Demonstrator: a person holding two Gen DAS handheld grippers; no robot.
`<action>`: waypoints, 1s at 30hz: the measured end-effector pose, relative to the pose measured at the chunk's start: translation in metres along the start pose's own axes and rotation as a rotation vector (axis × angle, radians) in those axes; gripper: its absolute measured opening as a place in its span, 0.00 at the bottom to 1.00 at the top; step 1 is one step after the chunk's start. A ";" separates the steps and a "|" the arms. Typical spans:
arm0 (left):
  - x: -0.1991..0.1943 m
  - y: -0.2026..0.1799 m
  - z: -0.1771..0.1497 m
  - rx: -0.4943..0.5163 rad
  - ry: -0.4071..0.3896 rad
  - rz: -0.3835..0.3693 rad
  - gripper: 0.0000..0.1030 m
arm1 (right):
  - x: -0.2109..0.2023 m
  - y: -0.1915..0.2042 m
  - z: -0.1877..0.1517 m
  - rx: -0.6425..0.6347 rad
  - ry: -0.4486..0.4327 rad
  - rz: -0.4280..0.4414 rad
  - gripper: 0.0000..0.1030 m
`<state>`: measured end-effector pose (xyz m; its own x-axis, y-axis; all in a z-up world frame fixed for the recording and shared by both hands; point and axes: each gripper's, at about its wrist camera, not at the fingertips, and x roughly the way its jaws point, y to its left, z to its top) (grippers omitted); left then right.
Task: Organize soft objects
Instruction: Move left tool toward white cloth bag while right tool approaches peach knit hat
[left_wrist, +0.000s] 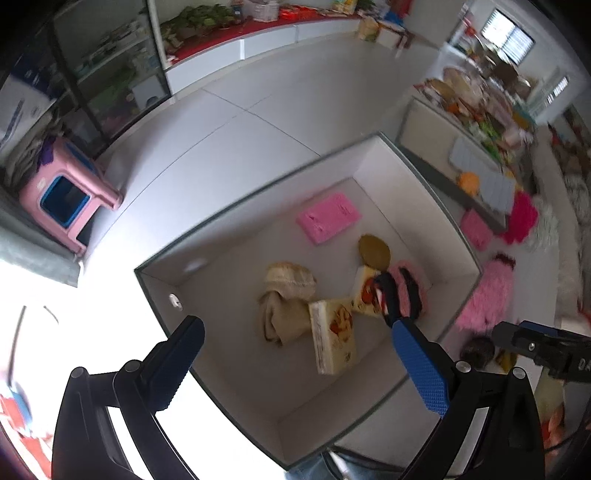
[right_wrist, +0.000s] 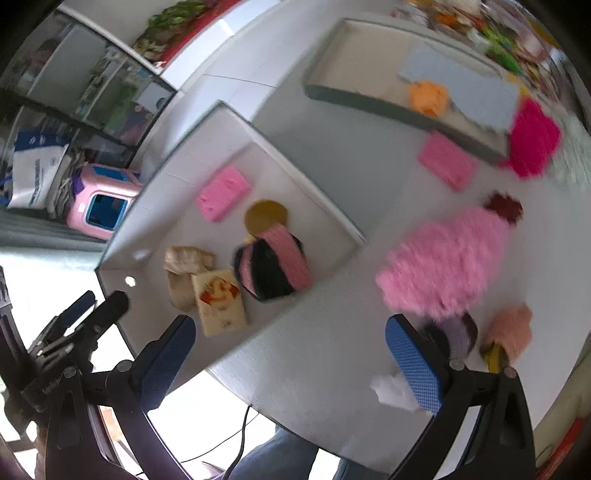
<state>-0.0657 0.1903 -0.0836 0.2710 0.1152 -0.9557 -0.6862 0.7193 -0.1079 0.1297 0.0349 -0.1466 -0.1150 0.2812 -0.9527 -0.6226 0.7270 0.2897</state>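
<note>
- Soft objects lie partly in a white box (left_wrist: 417, 192), partly on the desk (right_wrist: 332, 350) beside it.
- Left hand-held gripper (left_wrist: 295, 354) hangs wide over the box, nothing between its jaws.
- Right hand-held gripper (right_wrist: 291, 354) is wide too, over the desk edge, empty.
- Inside the box, near to far: a printed cushion (left_wrist: 332, 339), a beige cloth (left_wrist: 284, 295), a pink-and-black knit (right_wrist: 273, 262), a brown disc (left_wrist: 373, 251), a pink sponge (left_wrist: 328, 218).
- On the desk: a fluffy pink toy (right_wrist: 443, 258), then another pink sponge (right_wrist: 447, 160).
- Farthest, a tray (right_wrist: 369, 92) with an orange item (right_wrist: 428, 98).
</note>
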 end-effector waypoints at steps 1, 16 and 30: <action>0.001 -0.004 -0.002 0.017 0.006 -0.002 0.99 | 0.001 -0.010 -0.006 0.026 0.002 -0.006 1.00; 0.013 -0.154 -0.048 0.444 0.149 -0.139 0.99 | 0.005 -0.151 -0.122 0.472 0.017 -0.035 1.00; 0.091 -0.225 -0.078 0.245 0.411 -0.195 0.99 | 0.022 -0.254 -0.236 0.841 0.074 -0.013 1.00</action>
<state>0.0604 -0.0143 -0.1681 0.0564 -0.2798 -0.9584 -0.4575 0.8460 -0.2740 0.1027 -0.2915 -0.2627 -0.1807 0.2493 -0.9514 0.1563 0.9623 0.2224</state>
